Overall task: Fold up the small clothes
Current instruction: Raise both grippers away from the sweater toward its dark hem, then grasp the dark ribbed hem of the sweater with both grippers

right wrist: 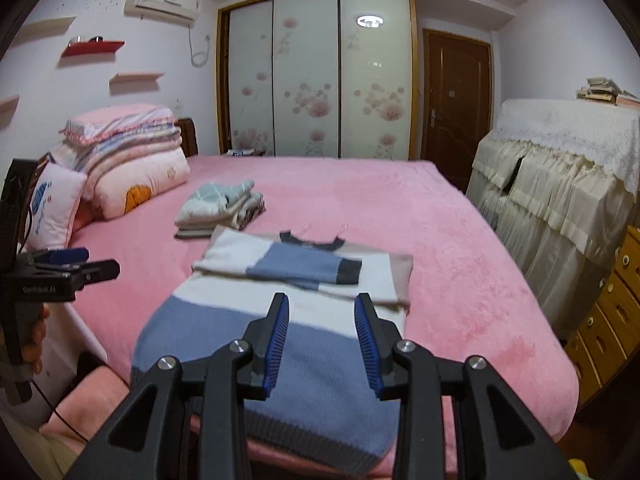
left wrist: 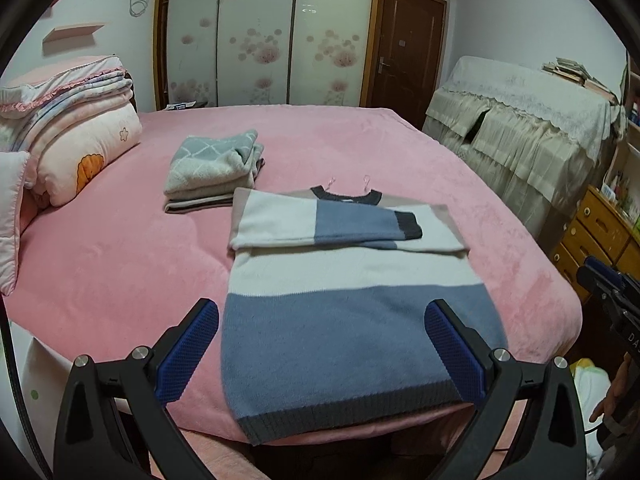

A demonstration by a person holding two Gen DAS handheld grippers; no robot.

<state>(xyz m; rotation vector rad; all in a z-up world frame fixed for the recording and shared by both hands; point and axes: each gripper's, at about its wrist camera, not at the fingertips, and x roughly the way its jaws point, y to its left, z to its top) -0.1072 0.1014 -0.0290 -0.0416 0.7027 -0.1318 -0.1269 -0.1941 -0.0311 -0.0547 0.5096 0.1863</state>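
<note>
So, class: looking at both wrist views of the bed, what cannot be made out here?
- Sweater: its hem hangs over the bed edge; the right wrist view hides part behind the right gripper.
- Folded pile: lower garments covered by the grey top one.
- Person: only fingers show, cut by the frame.

One sweater (left wrist: 348, 320), one folded stack (left wrist: 214, 168), two tools (left wrist: 320, 320) (right wrist: 322, 316).
</note>
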